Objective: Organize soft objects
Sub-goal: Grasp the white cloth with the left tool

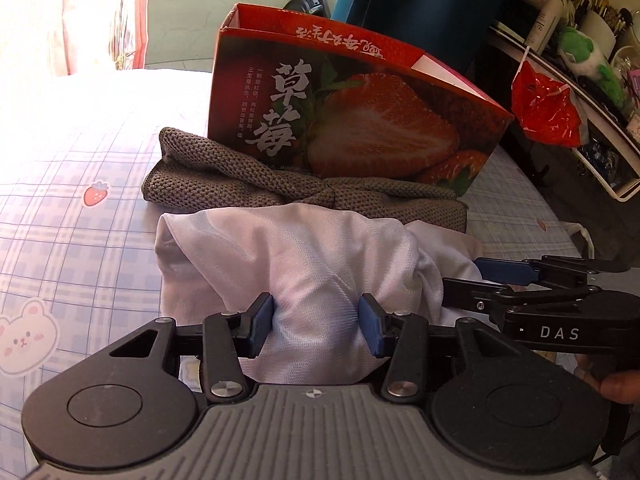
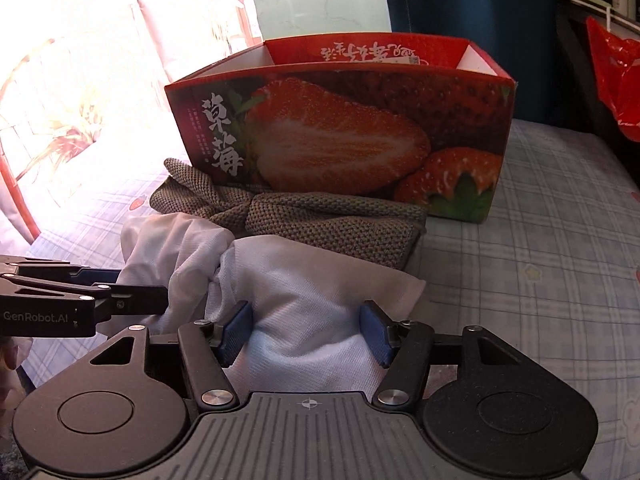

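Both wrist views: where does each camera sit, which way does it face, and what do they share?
Left wrist: sits on the left claw, faces the strawberry box; its blue pads pinch the white cloth; the right claw enters from the right.
Right wrist: sits on the right claw, faces the same box head-on, gripping the cloth; the left claw enters from the left.
Shared: box, cloth, grey knit item, plaid bedsheet.

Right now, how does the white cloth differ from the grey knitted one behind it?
The white cloth is smooth, thin and bunched up; the grey knitted cloth is coarse, thick and folded flat. The white one is held by both grippers; the grey one lies untouched against the strawberry box. Both rest on the checked bedsheet.
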Available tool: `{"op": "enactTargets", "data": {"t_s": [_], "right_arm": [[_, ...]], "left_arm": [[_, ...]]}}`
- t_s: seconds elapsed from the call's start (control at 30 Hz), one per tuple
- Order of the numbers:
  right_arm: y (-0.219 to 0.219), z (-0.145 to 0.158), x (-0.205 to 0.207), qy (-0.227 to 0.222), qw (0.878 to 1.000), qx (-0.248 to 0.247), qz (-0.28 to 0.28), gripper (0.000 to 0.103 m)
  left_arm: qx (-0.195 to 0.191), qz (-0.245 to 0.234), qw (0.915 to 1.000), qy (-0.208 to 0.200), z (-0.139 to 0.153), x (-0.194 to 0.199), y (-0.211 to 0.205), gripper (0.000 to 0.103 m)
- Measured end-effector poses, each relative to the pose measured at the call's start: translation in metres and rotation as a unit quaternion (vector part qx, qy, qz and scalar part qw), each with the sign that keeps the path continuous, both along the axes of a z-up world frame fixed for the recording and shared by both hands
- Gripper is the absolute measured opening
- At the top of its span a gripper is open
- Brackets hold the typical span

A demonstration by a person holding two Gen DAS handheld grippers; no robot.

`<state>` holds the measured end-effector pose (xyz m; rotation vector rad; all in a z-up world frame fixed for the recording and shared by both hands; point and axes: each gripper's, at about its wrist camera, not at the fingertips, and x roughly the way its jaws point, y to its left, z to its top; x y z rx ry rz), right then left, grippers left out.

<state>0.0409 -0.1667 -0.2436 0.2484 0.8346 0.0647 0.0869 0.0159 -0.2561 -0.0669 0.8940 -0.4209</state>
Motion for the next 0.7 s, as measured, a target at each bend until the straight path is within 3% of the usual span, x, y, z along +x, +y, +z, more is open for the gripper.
{"op": "enactTargets", "data": {"t_s": [0.33, 0.7], "right_arm": [[-0.013, -0.022, -0.006, -0.023, 0.998, 0.051, -0.008, 0.056], [-0.011, -0.023, -0.005, -0.032, 0.999, 0.038, 0.000, 0.057]], "left_arm": [[-0.017, 0.012, 0.9998, 0.002, -0.013, -0.002, 0.004, 0.055], [-0.020, 0.016, 0.9997, -0.003, -0.016, -0.003, 0.004, 0.057]]}}
